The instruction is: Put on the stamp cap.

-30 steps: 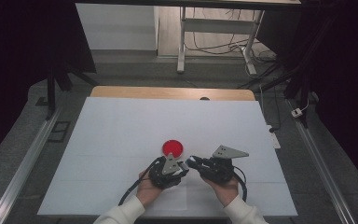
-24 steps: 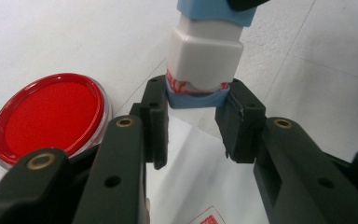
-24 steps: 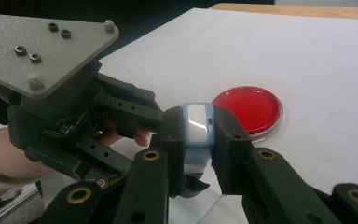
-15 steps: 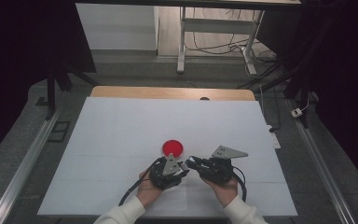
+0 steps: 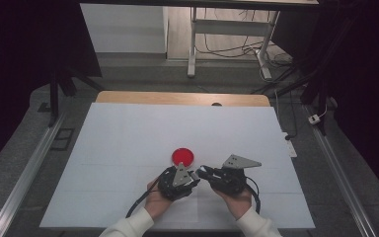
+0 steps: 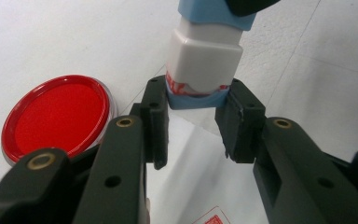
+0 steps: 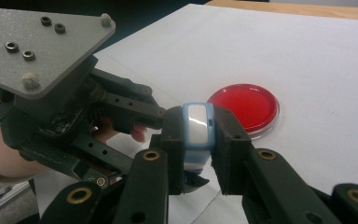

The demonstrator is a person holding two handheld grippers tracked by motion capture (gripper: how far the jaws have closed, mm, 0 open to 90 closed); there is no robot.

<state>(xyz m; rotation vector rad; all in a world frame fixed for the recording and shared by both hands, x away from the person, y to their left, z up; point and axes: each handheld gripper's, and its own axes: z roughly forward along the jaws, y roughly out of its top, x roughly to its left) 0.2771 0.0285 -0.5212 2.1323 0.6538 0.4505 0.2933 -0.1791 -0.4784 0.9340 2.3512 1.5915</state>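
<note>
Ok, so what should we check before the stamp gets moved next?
1. Left gripper shut on the blue cap at one end of the stamp: ok.
2. Right gripper shut on the stamp's other blue end: ok.
3. Stamp lifted off the table, held between the two grippers: ok.
4. Round red dish lying flat, apart from the stamp and both grippers: ok.
5. Cap already loose from the white body: cannot tell, the jaws cover the join.
6. Ink on the stamp's face: cannot tell, it is hidden inside the cap.
</note>
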